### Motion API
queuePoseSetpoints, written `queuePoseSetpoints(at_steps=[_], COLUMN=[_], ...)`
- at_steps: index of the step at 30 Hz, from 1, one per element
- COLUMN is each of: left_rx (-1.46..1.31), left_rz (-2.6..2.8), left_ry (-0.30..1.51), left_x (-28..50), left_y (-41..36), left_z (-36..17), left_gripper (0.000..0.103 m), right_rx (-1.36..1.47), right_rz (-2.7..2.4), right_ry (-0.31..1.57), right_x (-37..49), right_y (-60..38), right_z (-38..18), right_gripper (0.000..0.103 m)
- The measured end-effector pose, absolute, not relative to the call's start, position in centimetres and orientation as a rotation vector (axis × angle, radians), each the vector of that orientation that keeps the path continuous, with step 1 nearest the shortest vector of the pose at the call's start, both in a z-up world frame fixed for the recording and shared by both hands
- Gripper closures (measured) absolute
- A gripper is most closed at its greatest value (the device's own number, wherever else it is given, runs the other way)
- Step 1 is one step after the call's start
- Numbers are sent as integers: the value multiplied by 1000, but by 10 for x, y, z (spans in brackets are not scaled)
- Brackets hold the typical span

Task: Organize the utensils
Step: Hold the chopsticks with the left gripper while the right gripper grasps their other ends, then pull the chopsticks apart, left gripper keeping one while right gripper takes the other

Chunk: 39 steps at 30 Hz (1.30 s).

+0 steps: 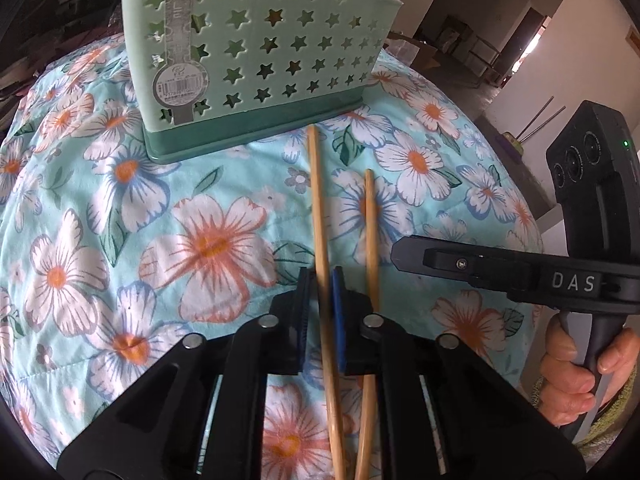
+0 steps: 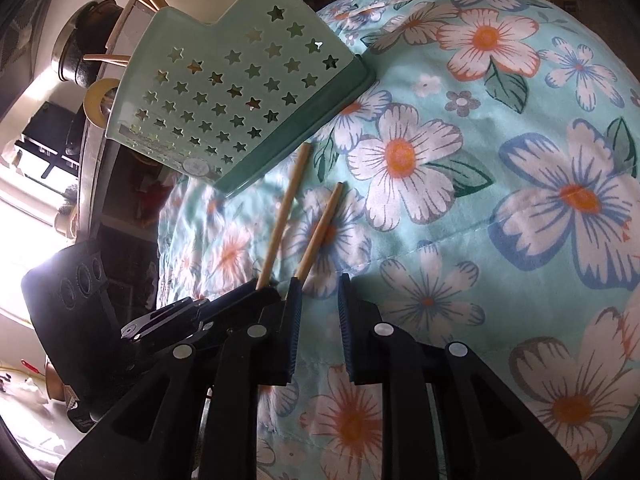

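1. The left gripper (image 1: 320,292), black with blue ribbed pads, is nearest the left wrist camera and is clamped on one long pale wooden chopstick (image 1: 319,200), pads pressing its shaft on both sides.
2. That chopstick's long axis runs straight away from the gripper toward the mint-green plastic utensil holder with star-shaped cutouts (image 1: 256,40), its far tip touching or nearly touching the holder's darker green base.
3. A second wooden chopstick (image 1: 372,224) lies just beside the first, on the side away from the holder's label, roughly parallel, its far tip stopping short of the holder; it rests loose on the turquoise flowered cloth (image 1: 120,220).
4. The right gripper (image 2: 318,304) has its jaws apart with only cloth between them; the loose chopstick passes just outside its left pad, so in my judgement this is the nearer hand for it and must shift sideways.
5. A person's hand (image 1: 576,376) holds the right gripper's handle, which carries the letters "DAS".
6. The holder bears a grey strip reading "SIMPLE" and a round barcode sticker too small to read.
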State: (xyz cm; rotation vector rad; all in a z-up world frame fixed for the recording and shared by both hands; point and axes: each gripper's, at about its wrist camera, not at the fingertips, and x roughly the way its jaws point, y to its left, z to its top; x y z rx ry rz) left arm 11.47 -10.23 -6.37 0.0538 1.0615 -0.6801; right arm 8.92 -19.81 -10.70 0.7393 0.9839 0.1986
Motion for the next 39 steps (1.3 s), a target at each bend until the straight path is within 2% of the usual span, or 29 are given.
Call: queuePoseSetpoints(at_steps=[4, 13, 14, 16, 22, 34, 39], left_rx=[2, -62, -70, -75, -89, -53, -60], left_rz=[-668, -627, -621, -609, -588, -471, -479], left_ry=[1063, 1074, 1076, 1079, 1075, 1072, 1104], left_x=[117, 114, 113, 111, 110, 77, 73], left_y=[-85, -58, -57, -55, -58, -45, -39], left_z=[-64, -63, -64, -63, -65, -63, -56], left_gripper=[99, 99, 98, 98, 98, 99, 95], right_rx=[737, 597, 589, 567, 472, 137, 175], right_rz=[189, 71, 57, 28, 22, 71, 133], right_ry=[989, 972, 967, 961, 938, 967, 1001], right_x=[94, 102, 102, 103, 102, 103, 95], right_y=[-188, -153, -152, -150, -139, -160, -168], right_z=[-106, -100, -100, -101, -100, -84, -89], right_gripper=[76, 76, 77, 85, 91, 97, 97])
